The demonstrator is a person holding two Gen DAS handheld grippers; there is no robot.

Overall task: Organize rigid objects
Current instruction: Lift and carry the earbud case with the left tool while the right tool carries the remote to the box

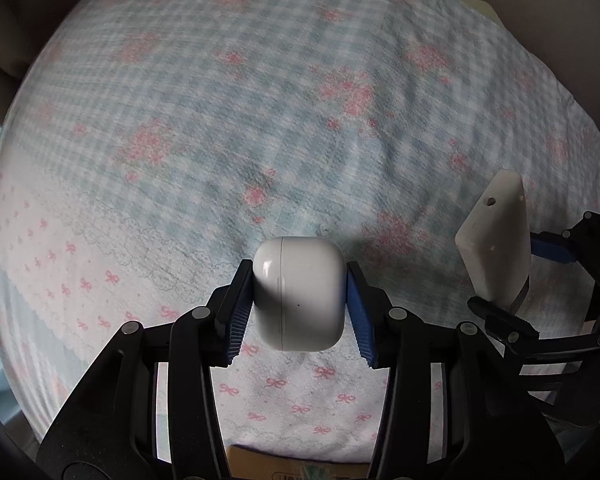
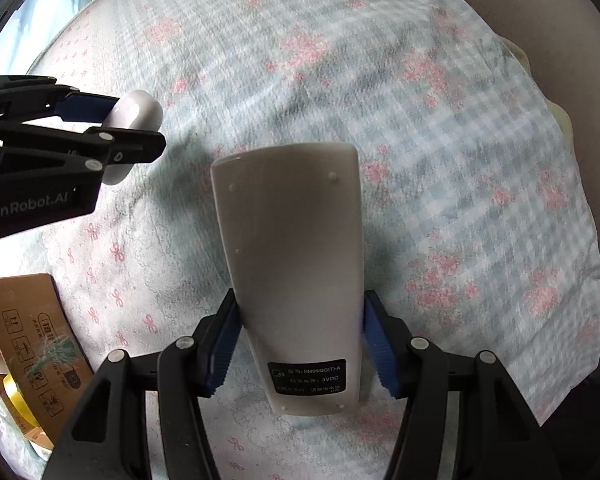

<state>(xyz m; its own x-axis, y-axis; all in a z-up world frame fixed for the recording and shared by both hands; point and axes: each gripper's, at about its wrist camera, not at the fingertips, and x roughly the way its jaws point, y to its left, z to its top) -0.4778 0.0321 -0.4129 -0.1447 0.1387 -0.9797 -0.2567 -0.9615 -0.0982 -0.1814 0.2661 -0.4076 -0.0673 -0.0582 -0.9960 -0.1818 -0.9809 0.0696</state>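
Left tongs [image 1: 299,304]: nearest the left wrist lens, at 6 o'clock; blue pads pinching the white earbud case [image 1: 299,293] on its two flanks, lid seam running upright, case clear of the cloth below.
Right tongs [image 2: 298,346]: at 6 o'clock in the right wrist view; pads pinching the pale remote control [image 2: 296,272] near its labelled end, back side toward the lens, the long body reaching toward 12 o'clock.
Opening: left pressed in to the width of the small case; right set a little wider, to the width of the remote.
Surface: bedspread [image 1: 188,128], blue check with pink flowers, rumpled; it looks like a bed, not a bench.
Neighbours: from the left wrist the remote hangs at 3 o'clock; from the right wrist the case shows at 10 o'clock. Near each other, not touching.
Cardboard box [image 2: 40,344]: at 8 o'clock in the right view, beside the cloth; seemingly where the things go.
Step in hand: carry both items, probably toward the box.
Doing it well: hold both grips firm; the remote is gripped near one end and may pivot, so travel smoothly and keep the two loads apart.
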